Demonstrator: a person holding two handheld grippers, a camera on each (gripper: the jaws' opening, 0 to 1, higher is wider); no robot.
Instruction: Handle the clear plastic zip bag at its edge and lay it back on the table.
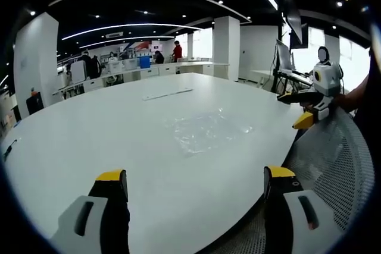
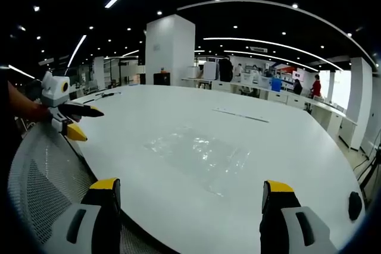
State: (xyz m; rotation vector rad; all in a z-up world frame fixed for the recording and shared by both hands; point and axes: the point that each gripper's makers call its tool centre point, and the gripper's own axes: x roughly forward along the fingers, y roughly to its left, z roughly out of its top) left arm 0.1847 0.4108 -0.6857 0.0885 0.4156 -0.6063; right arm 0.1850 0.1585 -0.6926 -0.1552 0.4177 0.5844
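Left gripper view — looks forward from low at the near edge of the white table (image 1: 119, 129), the right gripper (image 1: 300, 108) off to its right. Right gripper view — faces across the same table (image 2: 286, 141), the left gripper (image 2: 77, 122) to its left. Both share the clear bag (image 1: 205, 132) (image 2: 199, 156) ahead.

clear crinkly plastic zip bag (image 1: 205, 132) on smooth matt white table (image 1: 89, 141); mesh chair back (image 2: 44, 173).

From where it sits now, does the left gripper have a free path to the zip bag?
Probably yes: the left gripper is open, and only bare table lies between it and the zip bag.
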